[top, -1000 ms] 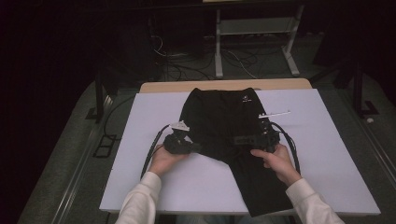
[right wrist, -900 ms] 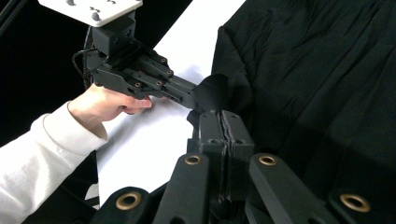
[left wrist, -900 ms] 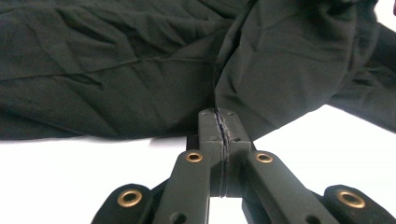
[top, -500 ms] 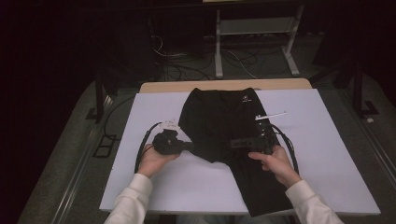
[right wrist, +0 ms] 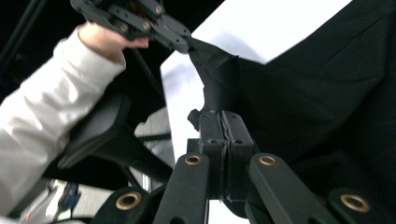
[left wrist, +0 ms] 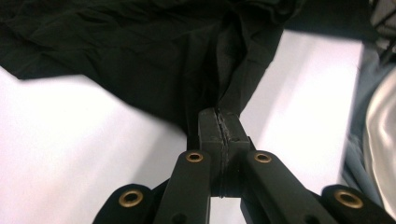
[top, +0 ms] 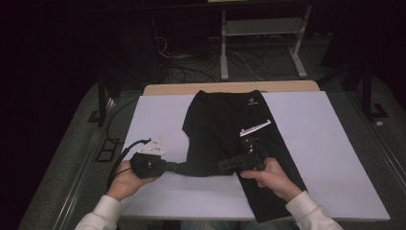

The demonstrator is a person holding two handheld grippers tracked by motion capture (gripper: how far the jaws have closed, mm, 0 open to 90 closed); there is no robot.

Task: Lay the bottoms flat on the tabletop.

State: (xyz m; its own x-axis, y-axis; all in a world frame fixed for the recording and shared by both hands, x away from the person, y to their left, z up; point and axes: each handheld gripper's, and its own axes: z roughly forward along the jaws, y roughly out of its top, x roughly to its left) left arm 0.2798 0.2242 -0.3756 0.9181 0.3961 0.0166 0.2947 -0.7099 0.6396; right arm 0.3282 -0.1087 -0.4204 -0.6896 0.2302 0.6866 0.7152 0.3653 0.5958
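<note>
While both grippers clamp the black trousers (top: 225, 124) at 1 leg's hem, keep the stretch even: left gripper (top: 167, 167) and right gripper (top: 221, 167) level, fabric taut between them, rest of the garment flat on the white sheet (top: 335, 143).

The high view is dim: only the white table cover (top: 335, 158) catches light, the room behind sinks into near black, and the black garment (top: 225, 129) shows almost no folds. In the left gripper view the cover beside the jaws glares pale and the cloth edge above them smears with blur. The right gripper view is sharp at the jaws, soft at the sleeve (right wrist: 42, 116) farther off.
</note>
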